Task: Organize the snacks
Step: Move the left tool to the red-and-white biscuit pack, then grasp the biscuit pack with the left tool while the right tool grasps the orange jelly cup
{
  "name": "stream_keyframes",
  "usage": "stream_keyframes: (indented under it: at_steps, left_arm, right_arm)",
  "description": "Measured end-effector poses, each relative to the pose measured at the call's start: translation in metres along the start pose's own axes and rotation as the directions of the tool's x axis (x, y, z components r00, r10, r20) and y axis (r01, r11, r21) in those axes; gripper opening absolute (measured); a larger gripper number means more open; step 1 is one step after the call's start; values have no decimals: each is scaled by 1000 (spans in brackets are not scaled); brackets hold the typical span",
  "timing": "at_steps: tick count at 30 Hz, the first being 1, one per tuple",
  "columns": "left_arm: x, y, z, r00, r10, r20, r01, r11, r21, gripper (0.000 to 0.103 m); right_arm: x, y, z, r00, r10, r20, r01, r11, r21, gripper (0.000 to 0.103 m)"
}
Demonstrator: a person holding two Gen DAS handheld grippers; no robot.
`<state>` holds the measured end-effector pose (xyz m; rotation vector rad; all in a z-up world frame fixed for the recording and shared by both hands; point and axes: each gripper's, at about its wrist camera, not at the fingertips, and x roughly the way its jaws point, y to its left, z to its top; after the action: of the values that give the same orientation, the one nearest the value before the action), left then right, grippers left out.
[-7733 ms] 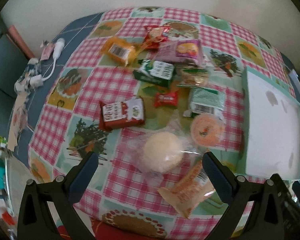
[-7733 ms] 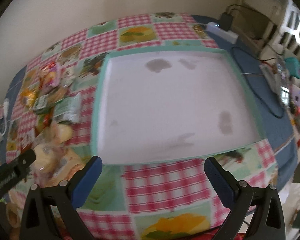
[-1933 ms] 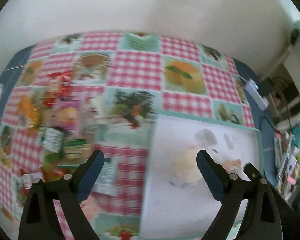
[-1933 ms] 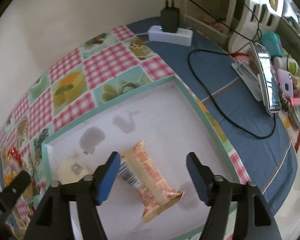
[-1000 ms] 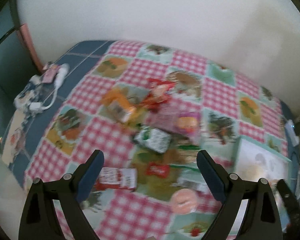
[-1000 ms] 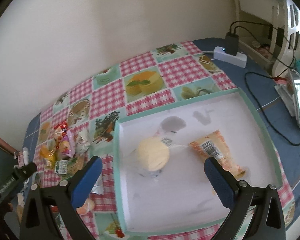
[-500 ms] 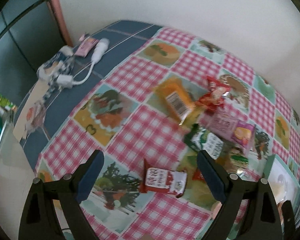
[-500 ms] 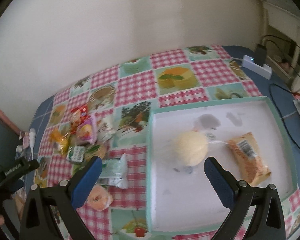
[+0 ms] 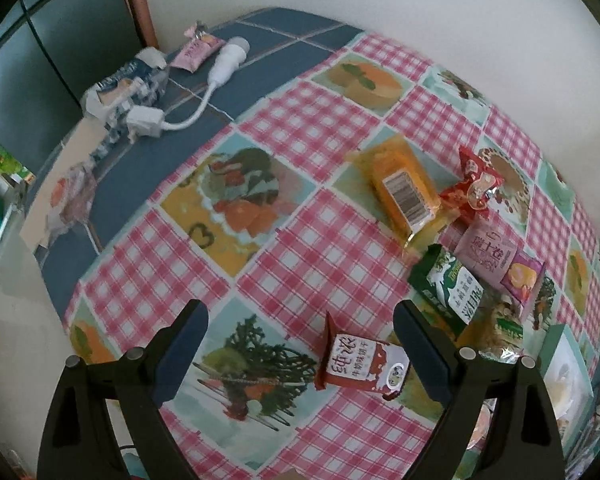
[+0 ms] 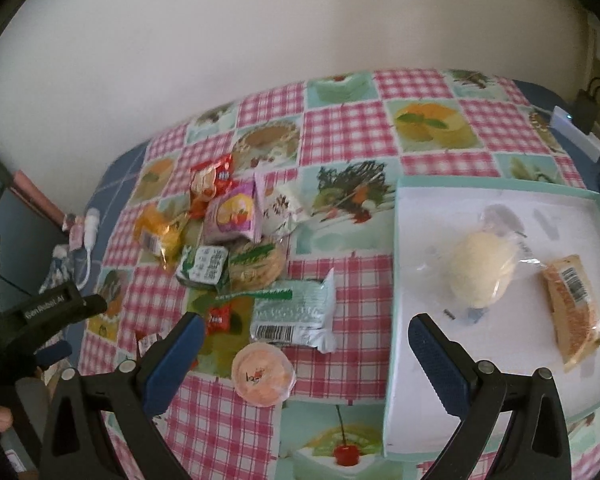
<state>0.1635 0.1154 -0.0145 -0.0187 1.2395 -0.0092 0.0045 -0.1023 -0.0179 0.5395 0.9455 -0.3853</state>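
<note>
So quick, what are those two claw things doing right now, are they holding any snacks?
Left gripper: open, holding nothing, above a red snack packet.
Right gripper: open, holding nothing, above the tablecloth.

Soft, even daylight is filling both views, casting only faint shadows. Fisheye bending is curving the edges, black corners are vignetting, and mild blur is softening the outer parts.

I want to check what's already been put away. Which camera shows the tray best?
The right wrist view: the whole tray shows, holding a round bun and an orange packet. The left wrist view catches only a corner of the tray at its edge.
</note>
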Motion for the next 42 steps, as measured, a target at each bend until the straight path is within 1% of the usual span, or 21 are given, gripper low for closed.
stream_keyframes:
  at_steps: [2, 5, 8, 14, 18, 21, 25, 29, 32, 37, 38, 39, 42]
  left_arm:
    - [5, -3, -1, 1000, -13, -19, 13, 1000, 6, 94]
    - [18, -12, -5, 998, -7, -56, 9, 999, 41, 94]
    - [29, -21, -9, 995, -8, -96, 15, 997, 75, 94]
    - [48, -35, -16, 988, 3, -155, 16, 993, 121, 94]
    - [59, -43, -19, 982, 3, -187, 23, 990, 137, 94]
    - [63, -50, -20, 981, 5, -194, 26, 987, 157, 94]
    - [70, -64, -22, 980, 12, -200, 28, 981, 194, 94]
    - [82, -77, -27, 972, 39, -231, 13, 975, 220, 94]
    - [90, -83, -26, 967, 42, -252, 14, 976, 216, 94]
    - [95, -82, -23, 965, 31, -261, 19, 982, 189, 94]
    - [96, -75, -21, 964, 29, -265, 22, 982, 185, 94]
    - [96, -72, -20, 963, 26, -269, 25, 983, 182, 94]
    - [94, -61, -21, 957, 5, -291, 47, 984, 170, 94]
  right_arm:
    - [6, 4, -2, 1000, -15, -23, 14, 1000, -17, 103]
    - [13, 8, -5, 998, -17, -53, 15, 999, -36, 103]
    - [21, 14, -11, 996, -42, -85, 35, 997, -75, 103]
    - [35, 19, -19, 988, -40, -151, 26, 995, -96, 103]
    - [43, 20, -24, 983, -56, -176, 37, 993, -109, 103]
    - [48, 18, -26, 978, -58, -198, 37, 993, -109, 103]
    - [53, 18, -29, 974, -66, -218, 41, 993, -114, 103]
    - [57, 20, -31, 970, -72, -231, 42, 990, -133, 103]
    - [59, 24, -34, 969, -80, -233, 47, 988, -146, 103]
    - [60, 29, -36, 969, -101, -224, 62, 982, -177, 102]
    - [60, 30, -37, 969, -104, -223, 64, 982, -180, 99]
    - [59, 30, -37, 969, -107, -221, 66, 981, -184, 92]
    - [63, 35, -38, 968, -110, -227, 67, 980, -188, 82]
